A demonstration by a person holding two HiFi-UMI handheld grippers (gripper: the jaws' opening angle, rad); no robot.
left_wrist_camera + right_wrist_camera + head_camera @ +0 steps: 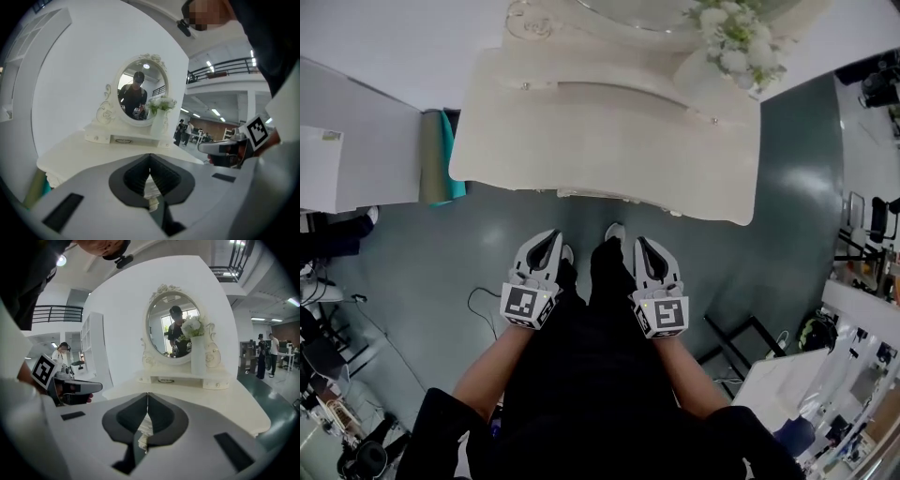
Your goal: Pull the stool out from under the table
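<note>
**Both tongs shut and empty, stool tucked under the dressing table**

You're standing square to the cream dressing table (pixel 609 141), with the left gripper (pixel 551 236) and the right gripper (pixel 640 242) side by side, low in front of you and short of its front edge. Each gripper view shows its jaws pressed together at the tips with nothing between them. Only the table's pale edge shows through the gap behind.

The stool (pixel 619 199) is hard to see. From the head view all you get is a pale strip peeking out below the table's front edge, straight ahead of you between the two grippers. I take that for the near edge of its seat. Legs and frame are hidden under the top.

My read on handling: it should be a rigid piece, not heavy, and it ought to slide on that smooth grey-green floor (pixel 412 262), though a lopsided pull would likely swing it. Spread both jaws first. Then take the near seat rim with one gripper towards each side, or a front leg each if the rim proves too thick. A padded seat would give under the pads, so bite on the hard edge.

Draw it straight back and level, because the oval mirror (pixel 140 93) and the vase of white flowers (pixel 727 47) stand on that top and a knock to the table could upset them.
</note>
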